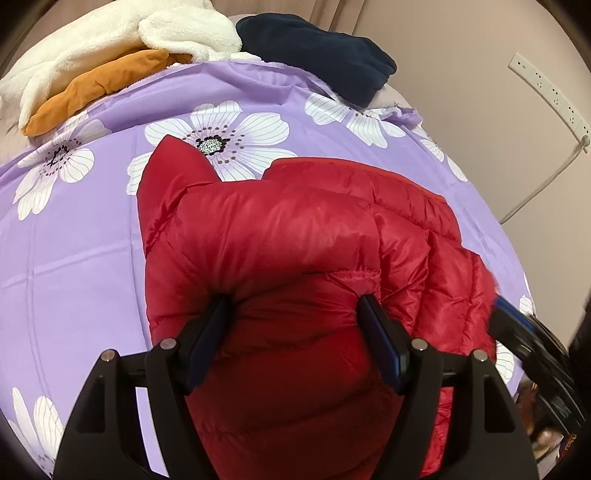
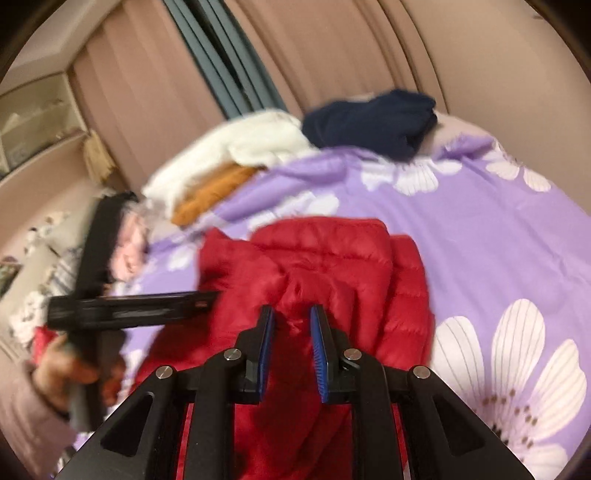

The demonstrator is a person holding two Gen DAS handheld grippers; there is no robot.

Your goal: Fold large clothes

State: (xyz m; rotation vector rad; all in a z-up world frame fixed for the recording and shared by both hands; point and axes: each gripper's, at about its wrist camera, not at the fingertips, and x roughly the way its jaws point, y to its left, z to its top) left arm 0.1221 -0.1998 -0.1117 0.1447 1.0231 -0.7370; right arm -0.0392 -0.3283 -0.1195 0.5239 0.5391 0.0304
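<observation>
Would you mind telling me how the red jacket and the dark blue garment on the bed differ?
The red jacket is shiny, quilted and puffy; the dark blue garment looks matte and soft. The jacket lies mid-bed with the left gripper closed on a thick fold; the blue garment sits untouched at the far edge. Both rest on the purple flowered sheet.

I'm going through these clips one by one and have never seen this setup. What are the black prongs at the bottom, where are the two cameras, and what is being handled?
The prongs are two-finger grippers that a person holds, one per hand, each with a camera looking along its fingers. The left gripper squeezes a thick fold of the puffy red quilted jacket, lying on the purple flowered bedsheet. The right gripper stands slightly open above the jacket, holding nothing. Behind lie a white fleece garment, an orange garment and a folded navy garment.
</observation>
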